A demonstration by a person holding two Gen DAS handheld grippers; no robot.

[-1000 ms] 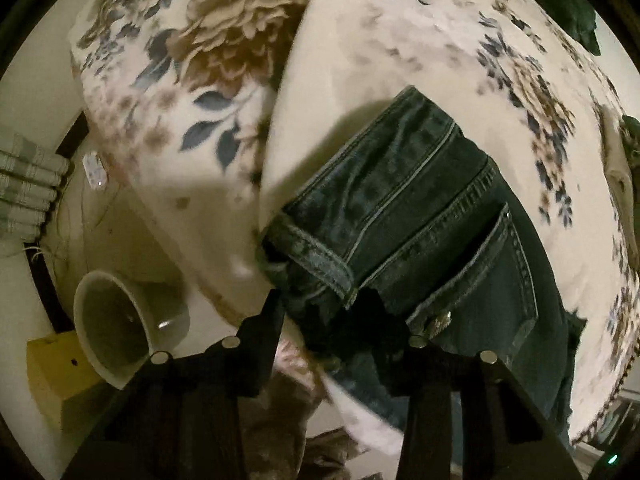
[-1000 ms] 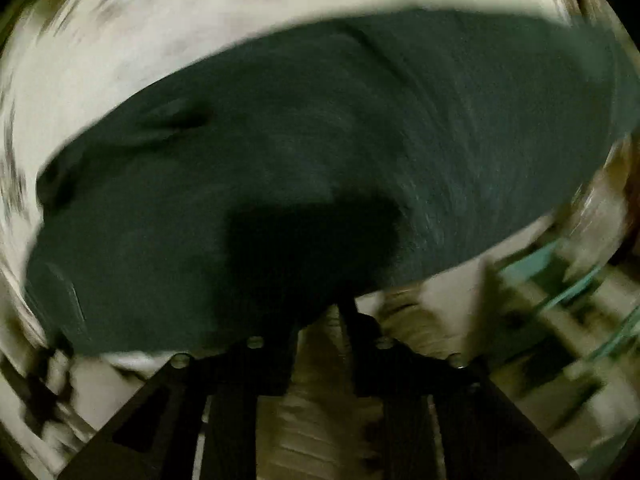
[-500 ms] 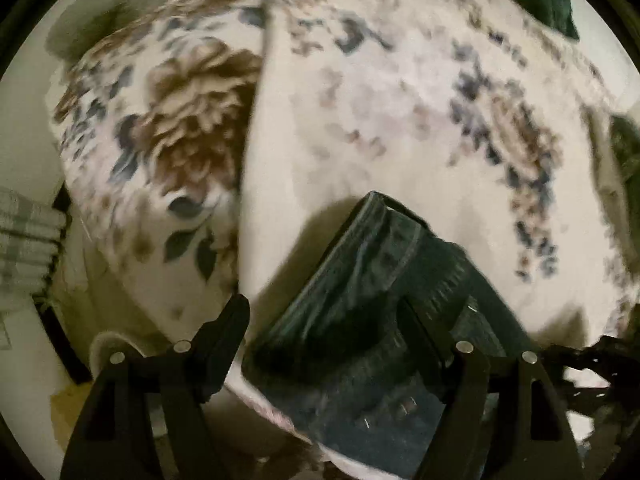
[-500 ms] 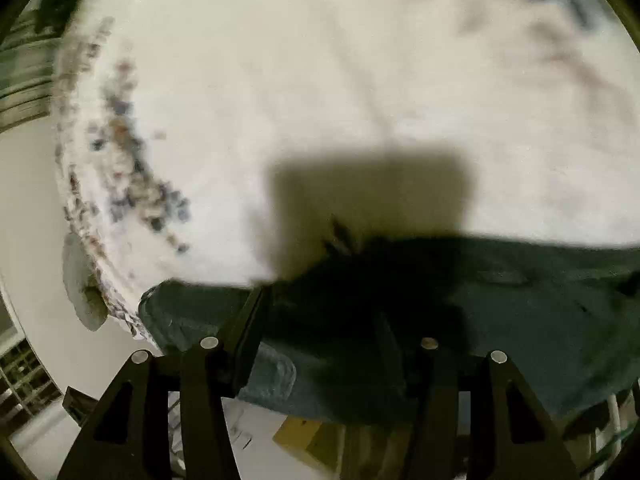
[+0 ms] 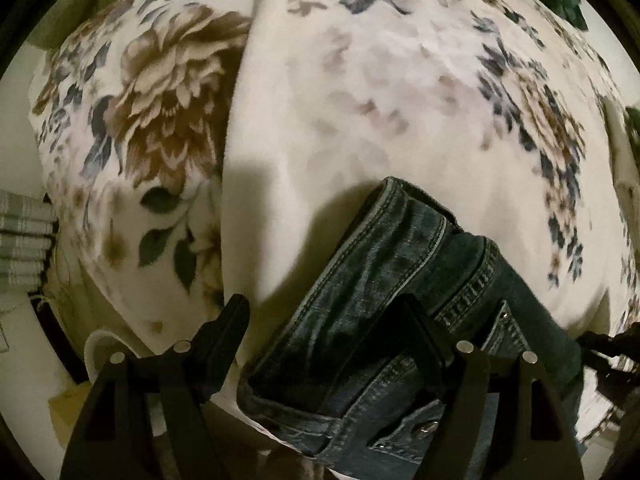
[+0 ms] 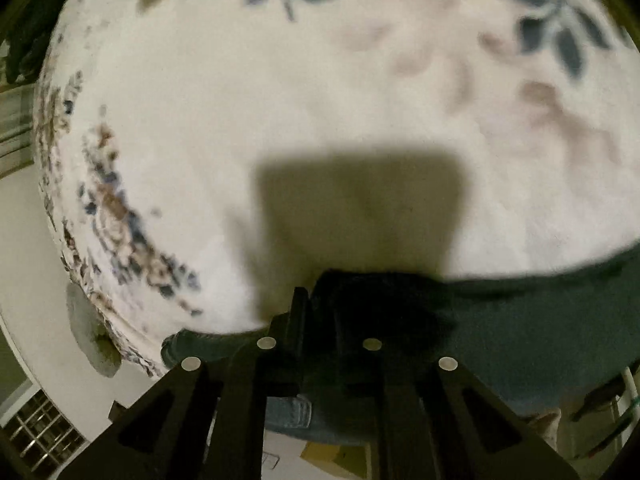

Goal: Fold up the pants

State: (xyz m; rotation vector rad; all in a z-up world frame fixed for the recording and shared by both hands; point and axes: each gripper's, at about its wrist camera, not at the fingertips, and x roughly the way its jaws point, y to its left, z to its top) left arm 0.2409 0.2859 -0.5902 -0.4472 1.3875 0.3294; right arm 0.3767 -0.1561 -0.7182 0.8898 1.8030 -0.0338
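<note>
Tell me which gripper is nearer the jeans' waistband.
Left. The left gripper hangs open right over the waistband of the jeans. The right gripper sits on plain dark denim at the far end, with no waistband visible there.

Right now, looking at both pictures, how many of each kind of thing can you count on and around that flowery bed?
Jeans: 1
Floral blanket: 1
Handheld tools: 2, left tool and right tool
Pale round container beside the bed: 1
Total: 5
</note>
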